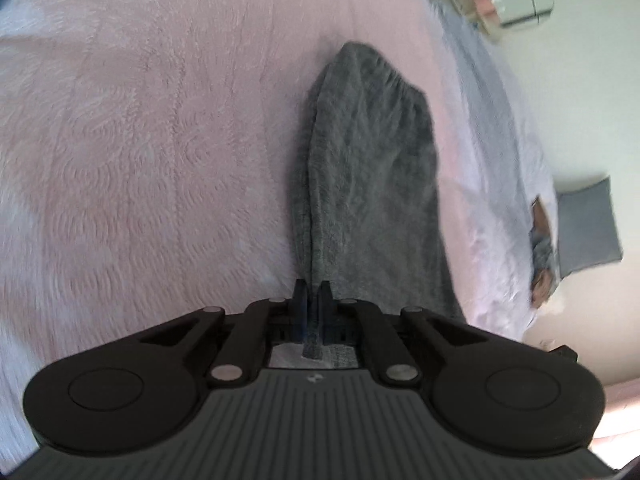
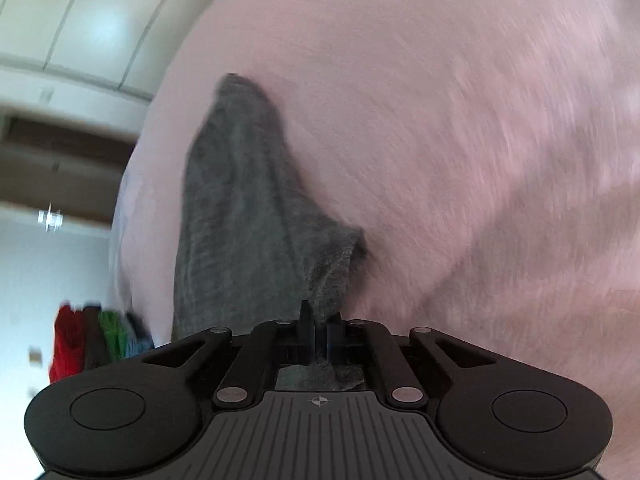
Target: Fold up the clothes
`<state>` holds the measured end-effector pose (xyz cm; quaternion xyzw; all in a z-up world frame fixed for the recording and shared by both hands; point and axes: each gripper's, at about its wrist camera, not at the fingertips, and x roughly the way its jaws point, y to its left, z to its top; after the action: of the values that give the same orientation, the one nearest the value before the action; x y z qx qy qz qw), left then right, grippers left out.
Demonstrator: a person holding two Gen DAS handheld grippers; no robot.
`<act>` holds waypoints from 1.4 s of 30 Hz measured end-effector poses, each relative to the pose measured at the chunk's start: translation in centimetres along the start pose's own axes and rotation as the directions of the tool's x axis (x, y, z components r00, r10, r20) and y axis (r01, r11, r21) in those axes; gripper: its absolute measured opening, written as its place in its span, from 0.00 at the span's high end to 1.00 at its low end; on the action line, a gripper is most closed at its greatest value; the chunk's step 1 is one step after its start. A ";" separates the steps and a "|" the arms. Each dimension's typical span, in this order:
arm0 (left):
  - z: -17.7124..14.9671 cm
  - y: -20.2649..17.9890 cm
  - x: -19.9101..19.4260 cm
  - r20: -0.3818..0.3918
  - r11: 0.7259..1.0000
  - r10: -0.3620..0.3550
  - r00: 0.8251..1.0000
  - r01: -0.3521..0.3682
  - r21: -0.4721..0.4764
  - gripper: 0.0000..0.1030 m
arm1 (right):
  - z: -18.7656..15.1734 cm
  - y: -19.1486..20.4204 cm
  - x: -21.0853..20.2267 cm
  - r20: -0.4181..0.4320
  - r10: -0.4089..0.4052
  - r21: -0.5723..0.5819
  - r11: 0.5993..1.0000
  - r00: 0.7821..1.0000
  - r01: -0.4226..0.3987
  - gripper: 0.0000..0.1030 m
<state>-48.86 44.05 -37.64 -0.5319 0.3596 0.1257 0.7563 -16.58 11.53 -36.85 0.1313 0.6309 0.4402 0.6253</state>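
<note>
A grey knit garment (image 1: pixel 368 168) hangs over a pink textured bedspread (image 1: pixel 140 140). My left gripper (image 1: pixel 313 292) is shut on the garment's edge, and the cloth stretches away from its jaws up the middle of the view. In the right wrist view the same grey garment (image 2: pixel 240 208) stretches from my right gripper (image 2: pixel 319 320), which is shut on another edge of it. A folded flap (image 2: pixel 340 256) bunches just beyond the right jaws. Both views are blurred by motion.
The pink bedspread (image 2: pixel 440 120) fills most of both views. A lilac sheet (image 1: pixel 492 128) and a grey pillow (image 1: pixel 588 232) lie at the right. Red and green clothes (image 2: pixel 92 344) sit low at the left by a white wall.
</note>
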 end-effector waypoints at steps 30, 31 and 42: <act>-20.1 -16.6 1.0 0.288 0.925 0.362 0.887 -0.379 0.006 0.90 | -1.0 0.7 -11.8 0.076 -0.216 -0.789 0.583 0.973 0.191 0.54; -19.7 -17.2 2.4 0.274 0.924 0.358 0.893 -0.381 0.035 0.90 | -1.7 0.7 -10.9 0.061 -0.211 -0.805 0.567 0.976 0.173 0.54; -24.2 -17.3 5.4 0.065 0.857 0.512 0.857 -0.514 0.024 0.90 | -5.4 -4.4 -10.8 -0.058 -0.478 -0.823 0.520 0.876 0.228 0.53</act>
<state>-45.03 14.37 -33.20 -0.3978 0.4695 0.3299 0.7159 -17.82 -0.85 -33.64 -0.3565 0.4614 0.5496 0.5983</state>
